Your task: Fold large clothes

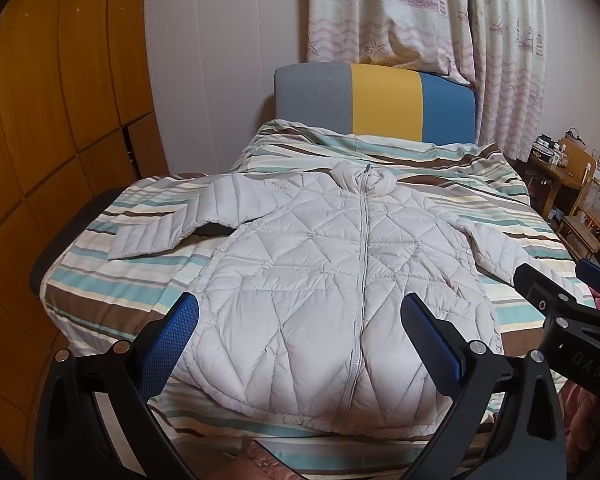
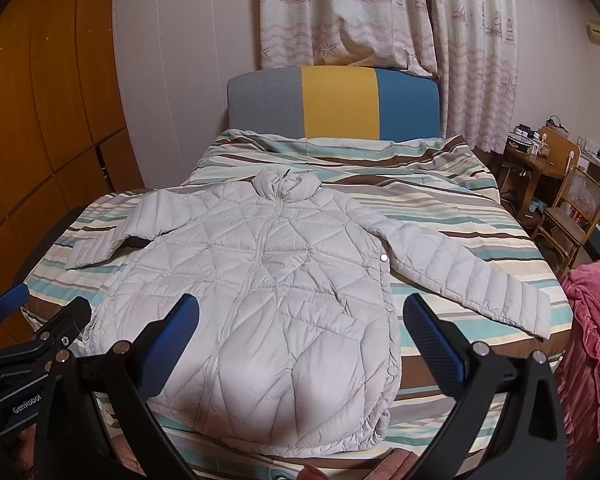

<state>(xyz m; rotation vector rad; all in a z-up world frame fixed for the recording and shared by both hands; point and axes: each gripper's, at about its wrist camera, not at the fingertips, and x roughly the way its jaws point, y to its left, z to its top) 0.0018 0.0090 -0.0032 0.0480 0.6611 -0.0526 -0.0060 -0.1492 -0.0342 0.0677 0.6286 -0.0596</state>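
Quilted white jacket [image 1: 340, 264] lies flat lengthwise on bed [image 1: 140, 280], collar toward headboard [image 1: 374, 100]; both claws gape wide, empty.

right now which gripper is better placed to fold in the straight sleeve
Probably right: the right gripper hangs open nearer the straight sleeve of the jacket; the left gripper faces the bent sleeve side.

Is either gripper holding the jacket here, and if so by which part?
Nothing is held. The left gripper and right gripper both hover with jaws open above the white jacket, which lies flat on the bed.
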